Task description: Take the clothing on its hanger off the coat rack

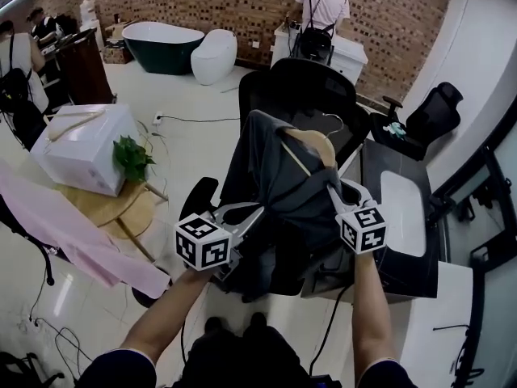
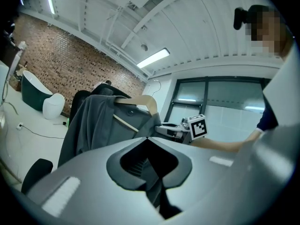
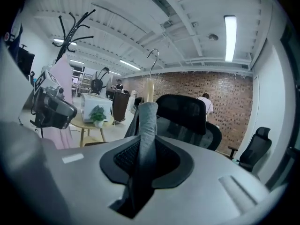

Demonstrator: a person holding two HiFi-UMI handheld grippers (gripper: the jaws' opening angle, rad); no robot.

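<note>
- Grey cloth garment point(image 1: 279, 188) on pale wooden hanger point(image 1: 311, 142) hung over the black high-backed office chair point(image 1: 307, 83)
- Left gripper point(image 1: 257, 212) was clamped on the garment's lower edge
- Right gripper point(image 1: 333, 186) was clamped on its shoulder fold

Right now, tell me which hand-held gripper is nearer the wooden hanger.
Right. The right hand-held gripper clamps the grey garment at the shoulder end of the wooden hanger; the left hand-held gripper grips the fabric lower down, away from it.
</note>
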